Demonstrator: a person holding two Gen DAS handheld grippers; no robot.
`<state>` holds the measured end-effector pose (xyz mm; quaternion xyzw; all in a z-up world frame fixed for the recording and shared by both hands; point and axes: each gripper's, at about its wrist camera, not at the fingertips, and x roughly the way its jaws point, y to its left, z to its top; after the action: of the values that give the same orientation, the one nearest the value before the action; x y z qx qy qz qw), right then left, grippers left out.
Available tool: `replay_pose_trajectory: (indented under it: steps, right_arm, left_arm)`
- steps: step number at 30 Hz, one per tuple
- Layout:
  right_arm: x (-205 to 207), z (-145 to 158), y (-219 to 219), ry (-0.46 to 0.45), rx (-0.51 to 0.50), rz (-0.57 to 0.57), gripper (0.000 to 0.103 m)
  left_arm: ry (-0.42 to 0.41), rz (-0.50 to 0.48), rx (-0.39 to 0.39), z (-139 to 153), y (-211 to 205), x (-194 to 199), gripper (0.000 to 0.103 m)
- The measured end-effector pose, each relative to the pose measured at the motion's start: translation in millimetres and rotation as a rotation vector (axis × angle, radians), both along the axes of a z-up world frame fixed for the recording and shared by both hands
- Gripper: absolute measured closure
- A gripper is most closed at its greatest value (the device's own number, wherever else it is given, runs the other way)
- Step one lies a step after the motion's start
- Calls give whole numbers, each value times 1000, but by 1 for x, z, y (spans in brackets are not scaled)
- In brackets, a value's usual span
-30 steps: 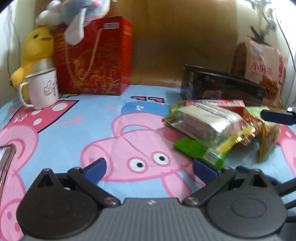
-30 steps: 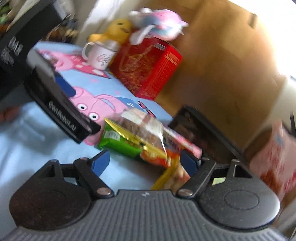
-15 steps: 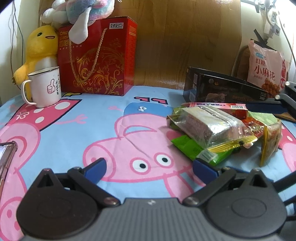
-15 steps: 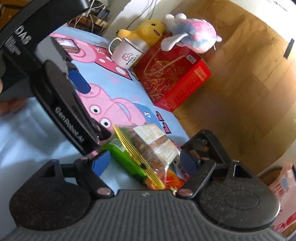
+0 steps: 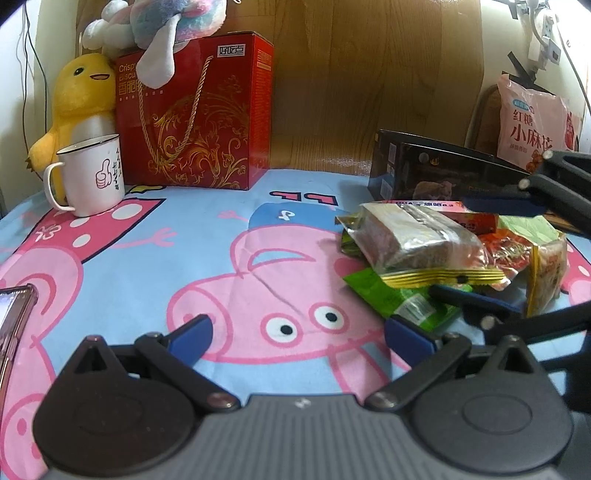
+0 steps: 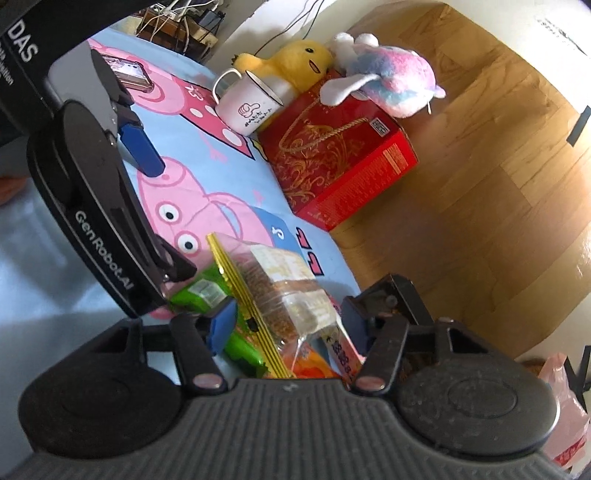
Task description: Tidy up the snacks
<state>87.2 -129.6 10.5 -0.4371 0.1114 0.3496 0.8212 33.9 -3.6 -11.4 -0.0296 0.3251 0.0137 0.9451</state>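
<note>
A pile of snack packets lies on the cartoon-pig cloth point(image 5: 221, 258). On top sits a clear packet of brown cake point(image 5: 417, 240) point(image 6: 284, 288) with a yellow seal. Under it are a green packet point(image 5: 402, 299), a red one point(image 5: 506, 251) and an orange one point(image 5: 546, 266). My right gripper point(image 6: 288, 321) point(image 5: 484, 254) straddles the cake packet and its jaws are closing. Its blue pads sit close on either side, and I see no firm press. My left gripper point(image 5: 299, 336) point(image 6: 162, 210) stands open over the cloth, left of the pile, with nothing between its fingers.
A red gift box point(image 5: 195, 122) with a pastel plush point(image 5: 159, 22) on top stands at the back. Beside it are a yellow duck plush point(image 5: 81, 96) and a white mug point(image 5: 88, 177). A black box point(image 5: 424, 173) and a pink snack bag point(image 5: 532, 118) are behind the pile. A phone point(image 5: 14, 317) lies far left.
The right gripper has rolled and come in around the cake packet, and its jaws have narrowed. The left gripper has stayed in place, open.
</note>
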Motion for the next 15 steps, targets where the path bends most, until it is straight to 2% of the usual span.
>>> replay_pose_trajectory:
  steps: [4,7,13,15]
  right_arm:
    - [-4,-3,5,-34,-20,17,50]
    - [-6,-5,7,-55,-38,35,50]
    - [-5,-1,13,-46,-73,86,50]
    - [-2,-3,19,-57,-80,93,50]
  left_arm:
    - [-3,1,-7,0,1,0,0]
    - [-13,9,-23,1,3,-2,0]
    - [-77,139,-155,3,30,-13,0]
    - [-79,157,-169,3,33,-12,0]
